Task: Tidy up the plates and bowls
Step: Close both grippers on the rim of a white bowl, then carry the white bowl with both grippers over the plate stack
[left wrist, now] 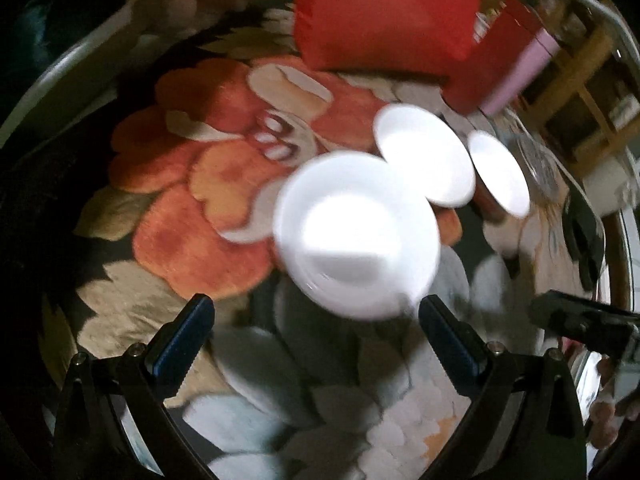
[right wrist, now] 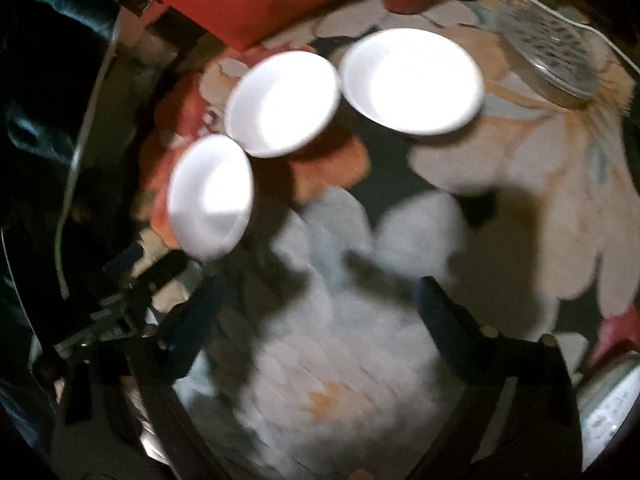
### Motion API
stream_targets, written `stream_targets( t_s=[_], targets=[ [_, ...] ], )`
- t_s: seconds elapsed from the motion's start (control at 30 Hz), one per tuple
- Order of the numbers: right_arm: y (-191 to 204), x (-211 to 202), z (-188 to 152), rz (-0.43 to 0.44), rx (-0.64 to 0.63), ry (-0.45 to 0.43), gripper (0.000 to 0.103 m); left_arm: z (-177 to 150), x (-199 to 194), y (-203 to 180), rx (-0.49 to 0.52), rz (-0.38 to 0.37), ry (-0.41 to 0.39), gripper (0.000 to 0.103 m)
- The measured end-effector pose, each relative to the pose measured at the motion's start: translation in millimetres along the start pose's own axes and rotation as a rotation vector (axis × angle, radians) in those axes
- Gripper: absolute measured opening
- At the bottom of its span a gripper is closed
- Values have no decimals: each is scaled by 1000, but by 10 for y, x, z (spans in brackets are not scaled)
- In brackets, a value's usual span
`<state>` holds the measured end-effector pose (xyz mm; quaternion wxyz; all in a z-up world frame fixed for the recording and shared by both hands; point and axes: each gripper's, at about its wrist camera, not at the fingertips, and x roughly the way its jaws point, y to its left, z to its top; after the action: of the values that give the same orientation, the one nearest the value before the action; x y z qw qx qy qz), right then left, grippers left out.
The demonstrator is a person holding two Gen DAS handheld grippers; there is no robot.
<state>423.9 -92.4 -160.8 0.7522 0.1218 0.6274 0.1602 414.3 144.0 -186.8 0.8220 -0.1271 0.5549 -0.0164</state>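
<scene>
On the flowered rug (left wrist: 208,216) I see three white dishes in a loose row, all resting on the pile and none stacked. From my left wrist camera the nearest white plate (left wrist: 356,236) sits just ahead of my left gripper (left wrist: 316,316), whose fingers (left wrist: 188,336) are spread wide with nothing between them; the plate's near rim lies close to the right fingertip, though with the blur I cannot tell whether it touches. Beyond it a second white dish (left wrist: 426,156) overlaps the first in this view, and a third (left wrist: 498,174) lies just beside that one, toward the rug's far right edge.

From my right wrist camera the same row runs the other way: a small white bowl (right wrist: 210,196) at the left, a middle bowl (right wrist: 282,102) just beside it, and a wider dish (right wrist: 412,80) next along. My right gripper (right wrist: 316,312) hangs over a pale blue patch of rug, well apart from all three, jaws spread and empty (the picture is smeared).

A red cushion (left wrist: 384,12) lies along the rug's far edge, with a pink bottle (left wrist: 520,76) beside it. A clear patterned glass plate (right wrist: 548,56) rests near the far right corner.
</scene>
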Motion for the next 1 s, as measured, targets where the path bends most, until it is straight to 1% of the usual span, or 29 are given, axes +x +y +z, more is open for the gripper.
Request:
stream_targets(
  t_s=[0.03, 0.07, 0.1, 0.13, 0.17, 0.2, 0.23, 0.27, 0.3, 0.33, 0.37, 0.4, 0.43, 0.47, 0.5, 0.53, 0.57, 0.6, 0.63, 0.67, 0.7, 0.77, 0.83, 0.9, 0.93, 1.0],
  targets=[
    [37, 38, 39, 15, 10, -1, 82, 30, -6, 46, -13, -7, -10, 101],
    [82, 87, 81, 28, 20, 1, 78, 76, -19, 114, -31, -11, -27, 100],
    [115, 121, 113, 37, 26, 3, 76, 105, -23, 151, -43, -11, -34, 96],
    [155, 166, 144, 50, 29, 4, 71, 146, -17, 197, -57, -15, -39, 94],
    [194, 210, 182, 58, 30, 1, 66, 175, -6, 219, -66, -17, -36, 89],
    [231, 244, 210, 53, 28, -1, 63, 210, 15, 242, -75, -20, -28, 86],
    [262, 293, 235, 42, 25, 1, 57, 246, 43, 264, -83, -31, -22, 83],
    [293, 348, 254, 33, 22, 8, 53, 267, 61, 281, -83, -39, -17, 77],
    [311, 382, 267, 28, 22, 12, 52, 290, 87, 292, -83, -44, -12, 62],
    [332, 426, 283, 31, 22, 15, 48, 313, 128, 295, -78, -46, -2, 52],
    [355, 479, 299, 41, 19, 22, 42, 319, 156, 285, -75, -47, 10, 39],
    [362, 506, 315, 44, 19, 30, 39, 329, 199, 280, -70, -53, 21, 34],
    [379, 566, 330, 50, 22, 39, 34, 336, 227, 274, -66, -57, 26, 31],
    [389, 600, 336, 56, 25, 42, 29, 344, 259, 259, -58, -57, 28, 24],
    [402, 644, 352, 59, 29, 45, 28, 355, 288, 242, -50, -57, 28, 18],
    [420, 682, 369, 60, 32, 44, 24, 354, 296, 230, -46, -57, 28, 15],
    [432, 712, 391, 59, 32, 43, 23, 368, 324, 211, -39, -55, 28, 10],
    [442, 733, 404, 53, 32, 41, 22, 378, 333, 199, -33, -55, 27, 7],
    [439, 745, 414, 48, 31, 39, 20, 390, 352, 181, -24, -45, 26, 7],
    [438, 772, 425, 38, 30, 38, 14, 393, 357, 176, -19, -40, 25, 7],
    [435, 801, 436, 30, 31, 42, 12, 400, 366, 170, -13, -33, 19, 7],
    [392, 867, 448, 46, 50, 62, 11, 416, 382, 180, -9, -35, 16, 7],
    [373, 892, 442, 42, 51, 69, 11, 425, 392, 184, -4, -36, 17, 8],
    [392, 927, 434, 42, 41, 69, 10, 437, 405, 157, 19, -21, 19, 9],
    [413, 951, 430, 38, 32, 70, 9, 441, 410, 132, 39, -9, 22, 9],
    [470, 957, 409, 4, 5, 55, 9, 444, 432, 93, 72, 12, 32, 10]
  ],
)
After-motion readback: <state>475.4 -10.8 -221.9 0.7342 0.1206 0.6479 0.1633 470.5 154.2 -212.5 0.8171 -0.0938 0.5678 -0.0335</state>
